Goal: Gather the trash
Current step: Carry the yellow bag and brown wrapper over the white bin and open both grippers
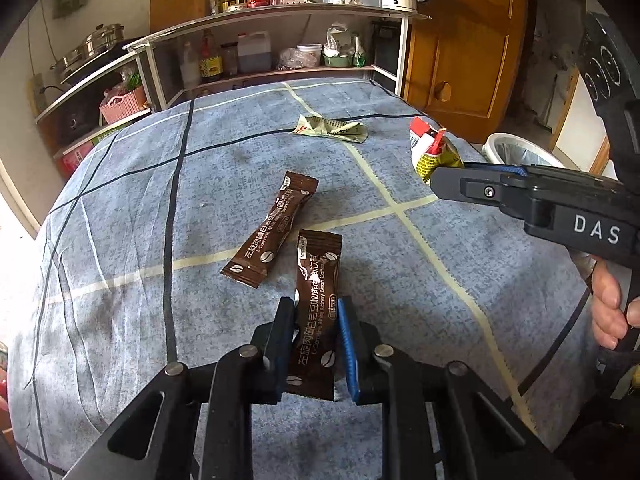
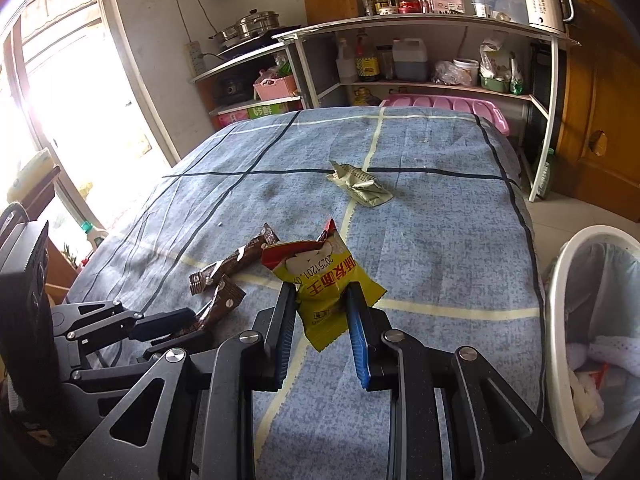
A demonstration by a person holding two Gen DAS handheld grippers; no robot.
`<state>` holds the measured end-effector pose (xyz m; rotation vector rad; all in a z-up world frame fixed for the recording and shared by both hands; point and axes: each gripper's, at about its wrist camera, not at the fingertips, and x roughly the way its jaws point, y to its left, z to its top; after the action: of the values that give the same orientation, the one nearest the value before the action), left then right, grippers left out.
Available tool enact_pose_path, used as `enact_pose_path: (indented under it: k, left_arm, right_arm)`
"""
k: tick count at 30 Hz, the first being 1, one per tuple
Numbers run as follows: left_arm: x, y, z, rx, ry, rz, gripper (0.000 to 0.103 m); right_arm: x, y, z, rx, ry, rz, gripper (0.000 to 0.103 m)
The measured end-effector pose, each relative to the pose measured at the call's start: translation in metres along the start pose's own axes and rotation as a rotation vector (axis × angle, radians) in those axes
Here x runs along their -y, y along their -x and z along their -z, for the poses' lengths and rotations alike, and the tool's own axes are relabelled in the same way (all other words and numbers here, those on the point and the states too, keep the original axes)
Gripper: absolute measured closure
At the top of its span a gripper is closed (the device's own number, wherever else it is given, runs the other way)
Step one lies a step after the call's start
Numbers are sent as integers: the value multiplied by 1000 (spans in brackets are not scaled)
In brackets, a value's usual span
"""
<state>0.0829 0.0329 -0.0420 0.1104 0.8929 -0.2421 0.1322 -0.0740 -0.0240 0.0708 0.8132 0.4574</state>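
Left gripper (image 1: 316, 344): clenched on a brown sachet (image 1: 316, 312); the pads press its two long edges near the lower end.
Held sachet, axis: runs straight out along the fingers, its far end sticking past the tips over the cloth (image 1: 120, 208).
Second sachet (image 1: 272, 228): lies flat on the cloth just ahead and a little left of the left gripper's tips, long axis slanting up to the right; its near end sits close to the held sachet's far end, and I cannot tell whether they touch.
Green wrapper (image 1: 332, 128): crumpled, well ahead of both grippers near the cloth's far side, lying crosswise to the fingers; roughly centred between the two, so neither hand is clearly nearer.
Right gripper (image 2: 320, 332): gripping a yellow packet (image 2: 320, 280), torn red top pointing away from the fingers, lower corner hanging below the pads.
Bin (image 2: 560, 300): to the right of the right gripper, beside the cloth's edge and lower than it, with trash already inside; the right hand is much the nearer, and the left would have to cross over to reach it.
Judged next: both loads go rightward to the bin.
Hidden: the bin's far wall and floor are cut off by the frame edge; the held sachet's lower end is partly masked by the left gripper's linkage; the person shows only as fingers (image 1: 608, 304) on the right handle.
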Motion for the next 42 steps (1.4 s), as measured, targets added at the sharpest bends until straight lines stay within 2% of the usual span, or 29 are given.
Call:
enact_pose_path:
  k: [8,20,42]
  left_arm:
    - [19,15,-11,50,8,21,81]
    - [75,21,-44,114,-26,93,81]
    - [179,-2,-94,131,-92,228,81]
  right_arm:
    - [14,23,6,30,-27,34,77]
    - [56,65,17,85,-94,124,77]
    - [152,134,39,146,-231,300,77]
